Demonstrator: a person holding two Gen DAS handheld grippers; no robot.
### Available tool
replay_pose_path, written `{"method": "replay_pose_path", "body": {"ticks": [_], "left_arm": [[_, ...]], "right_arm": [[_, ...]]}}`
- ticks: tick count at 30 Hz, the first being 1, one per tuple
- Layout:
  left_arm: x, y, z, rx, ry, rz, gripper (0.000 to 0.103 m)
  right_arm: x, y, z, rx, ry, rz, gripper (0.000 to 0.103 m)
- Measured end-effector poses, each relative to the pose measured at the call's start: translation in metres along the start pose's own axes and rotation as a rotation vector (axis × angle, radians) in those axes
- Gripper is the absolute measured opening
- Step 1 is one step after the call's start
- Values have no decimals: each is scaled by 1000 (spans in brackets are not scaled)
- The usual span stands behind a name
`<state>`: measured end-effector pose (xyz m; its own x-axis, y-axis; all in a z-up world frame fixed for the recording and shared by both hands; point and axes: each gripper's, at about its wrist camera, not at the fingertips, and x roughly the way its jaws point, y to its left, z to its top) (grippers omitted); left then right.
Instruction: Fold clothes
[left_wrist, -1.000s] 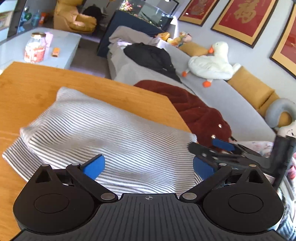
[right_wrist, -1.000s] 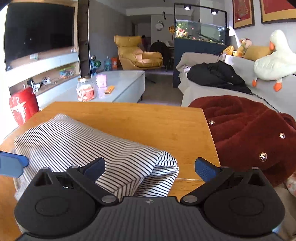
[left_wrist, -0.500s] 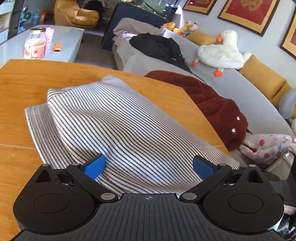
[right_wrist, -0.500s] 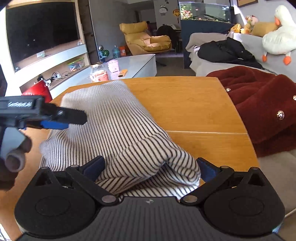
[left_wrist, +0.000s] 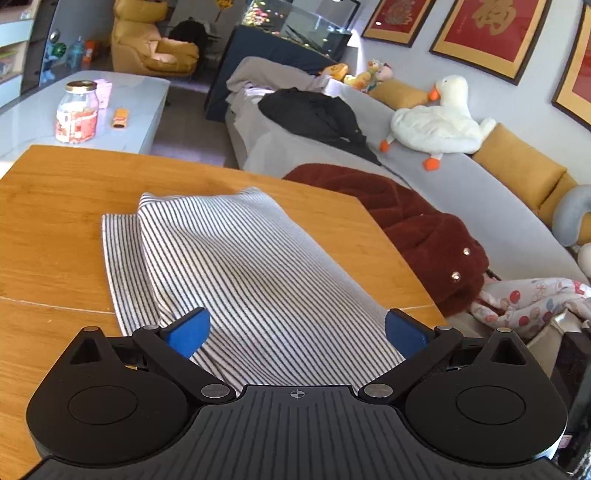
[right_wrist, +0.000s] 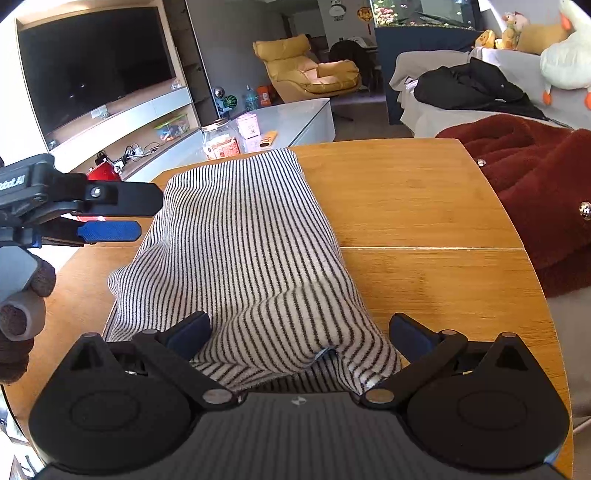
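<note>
Black-and-white striped knit garment (left_wrist: 240, 266) lies folded into a long band on the wooden desk (left_wrist: 55, 221). Both grippers' fingers, left (left_wrist: 295, 332) and right (right_wrist: 299, 332), spread wide, gripping nothing (released). Probably another fold remains.

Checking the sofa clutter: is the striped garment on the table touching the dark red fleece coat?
Apart. The right wrist view shows bare wooden table between the striped garment and the red fleece coat.

Bare worktop (right_wrist: 424, 206) lies right of the striped garment (right_wrist: 240, 240). The maroon coat (right_wrist: 535, 192) borders that edge; the left tool (right_wrist: 110, 230) occupies the opposite side.
</note>
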<state>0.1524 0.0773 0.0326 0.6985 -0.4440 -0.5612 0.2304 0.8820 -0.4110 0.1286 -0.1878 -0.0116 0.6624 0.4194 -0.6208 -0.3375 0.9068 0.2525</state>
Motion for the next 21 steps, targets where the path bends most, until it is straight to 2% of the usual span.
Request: {"method": "replay_pose_path", "body": {"ticks": [3,7,9,13,21], "left_arm": [[-5,1,-6,-23,29,-37,103],[-4,4,-20,-35,70,-48,103],[0,3,-23,-27,78,-38,103],[9,2,-29,-8,92,-14,103],[21,3,-23,57,112,32,103]], "right_arm": [[-13,-10,9,44,-28,32,103],[-31,-13,23,-23,-129,-60,103],[-24,-15,25,-48,-111,-118,103],[-1,-17,11,-93,-43,-181,103],[-13,-3,-5,-109,-66,-219,103]]}}
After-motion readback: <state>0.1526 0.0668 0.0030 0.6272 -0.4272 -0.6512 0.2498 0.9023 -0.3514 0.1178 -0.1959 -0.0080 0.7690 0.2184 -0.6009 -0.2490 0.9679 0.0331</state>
